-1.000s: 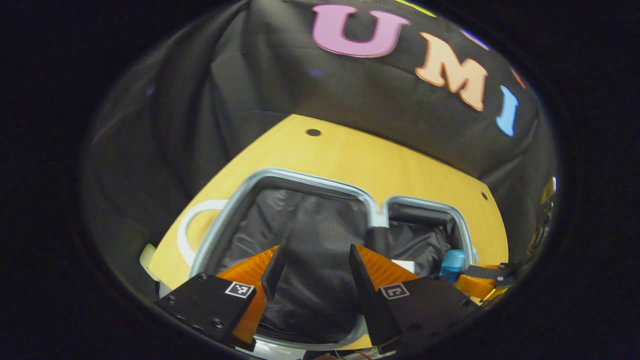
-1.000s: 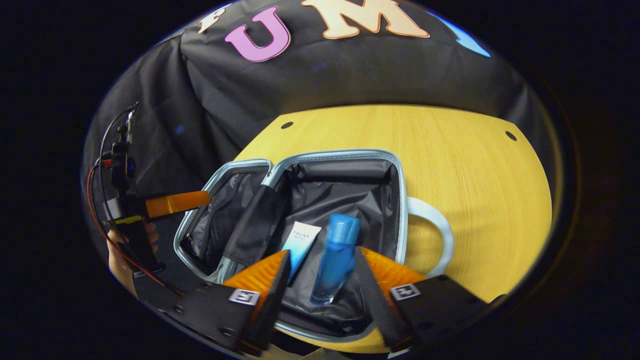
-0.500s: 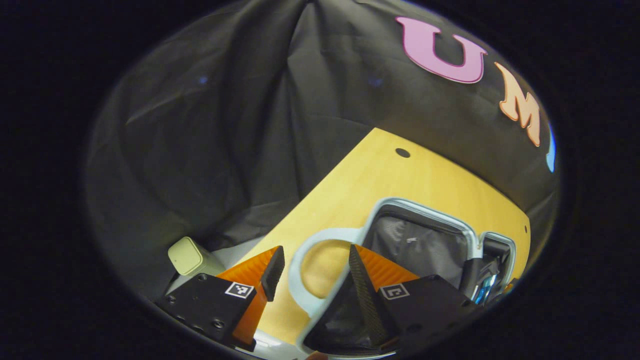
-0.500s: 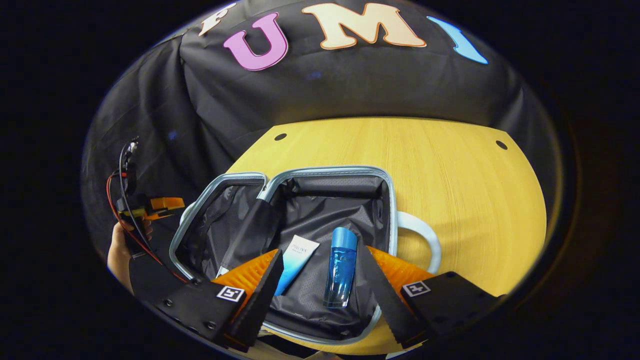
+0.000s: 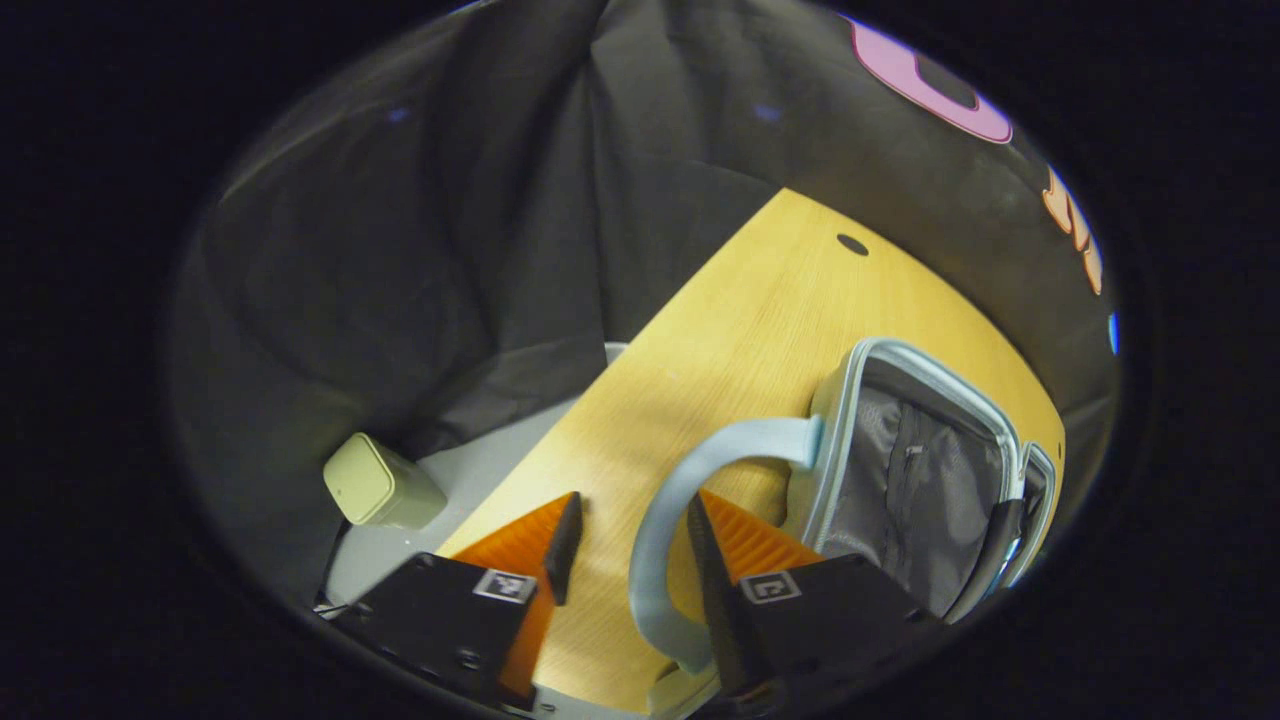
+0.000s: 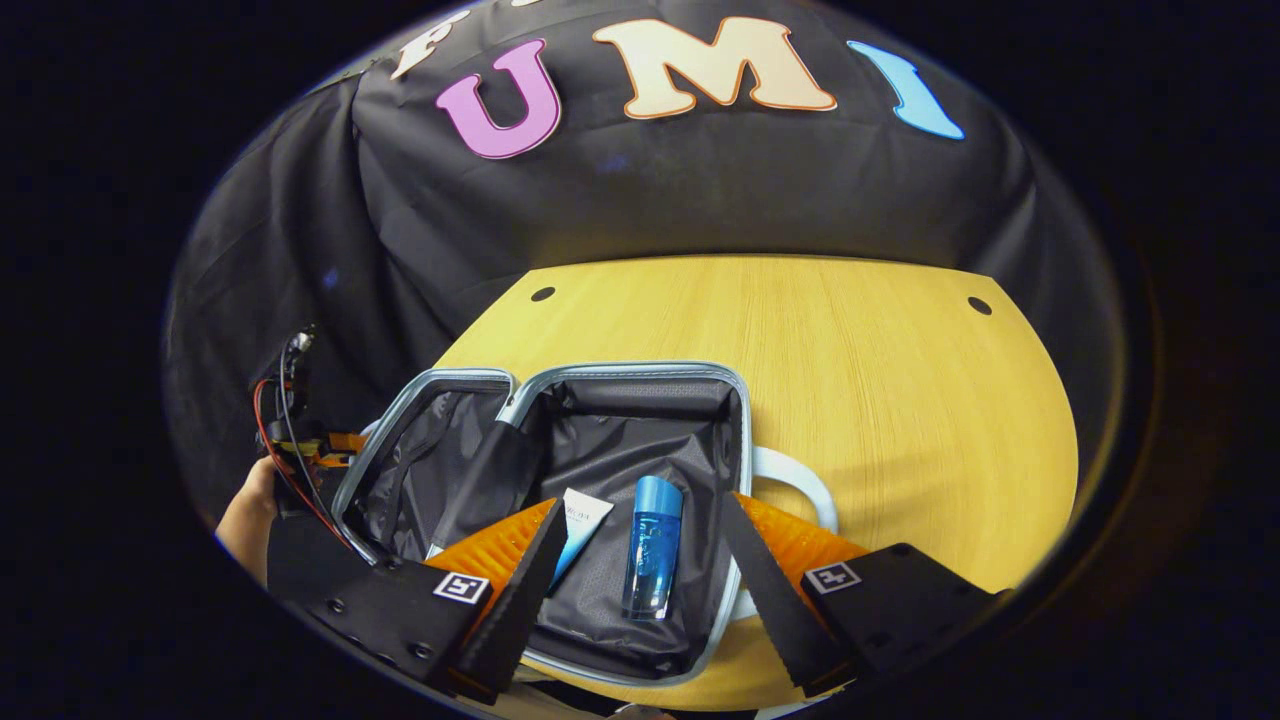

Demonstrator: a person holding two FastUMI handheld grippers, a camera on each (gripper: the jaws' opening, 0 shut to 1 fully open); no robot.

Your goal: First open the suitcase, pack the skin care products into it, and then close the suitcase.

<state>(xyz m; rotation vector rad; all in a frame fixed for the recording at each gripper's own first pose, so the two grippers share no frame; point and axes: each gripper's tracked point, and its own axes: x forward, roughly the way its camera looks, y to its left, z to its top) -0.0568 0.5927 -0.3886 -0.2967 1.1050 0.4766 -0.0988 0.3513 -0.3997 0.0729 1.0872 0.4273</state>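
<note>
Now the packing looks done and the closing step is beginning, so the job, as I judge it, is swinging the lid half over by its handle without dragging the suitcase across the table. In the left gripper view, the left gripper is standing open with the pale handle loop passing between its fingers; the loop is lying against the right-hand finger, while the other finger is standing apart from it, so nothing is being pinched yet. Closing squarely on the loop and lifting in an arc about the hinge would serve best, I think, with the loose lining kept clear of the rim. In the right gripper view, the right gripper is hovering wide open over the base half, gripping nothing; the blue bottle is lying inside the suitcase between its fingers, and the white tube is lying just beside the bottle, toward the hinge. A hand is showing at the suitcase's far side.
</note>
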